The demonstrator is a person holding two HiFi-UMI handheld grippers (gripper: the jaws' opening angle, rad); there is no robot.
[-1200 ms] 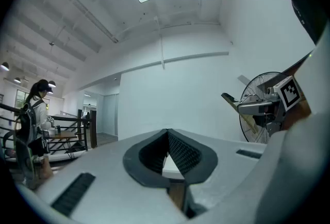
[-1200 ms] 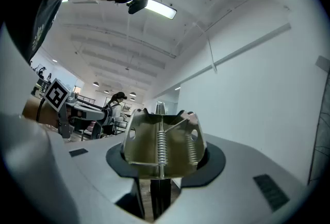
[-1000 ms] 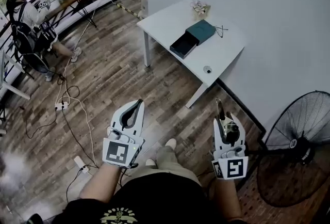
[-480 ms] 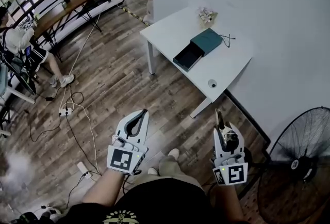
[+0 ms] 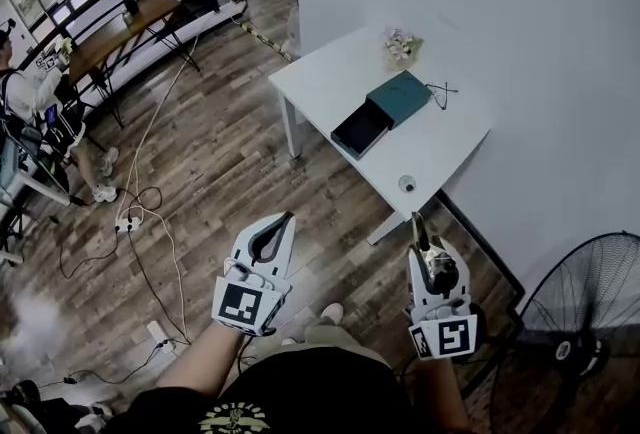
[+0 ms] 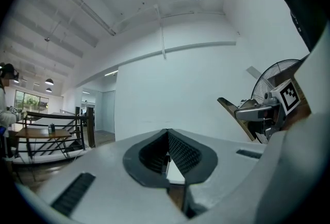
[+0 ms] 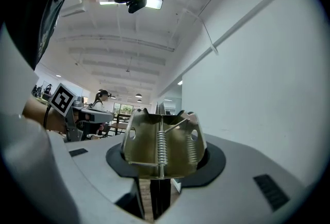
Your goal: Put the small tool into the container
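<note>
The right gripper (image 5: 428, 244) squeezes the small tool (image 7: 162, 148); the left gripper (image 5: 285, 220) is closed, empty. The tool might slip out before reaching the container (image 5: 385, 110) at twelve o'clock.

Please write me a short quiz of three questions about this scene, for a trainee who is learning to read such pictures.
1. True or false: the left hand-held gripper holds the small metal tool.
2. Where does the open dark box lie? A: on a chair. B: on the white table. C: on a shelf.
3. Which big thing stands at the lower right of the head view, near the right hand-held gripper?

Key:
1. False. The right hand-held gripper is shut on the tool. The left one is shut and empty.
2. B.
3. The fan.
</note>
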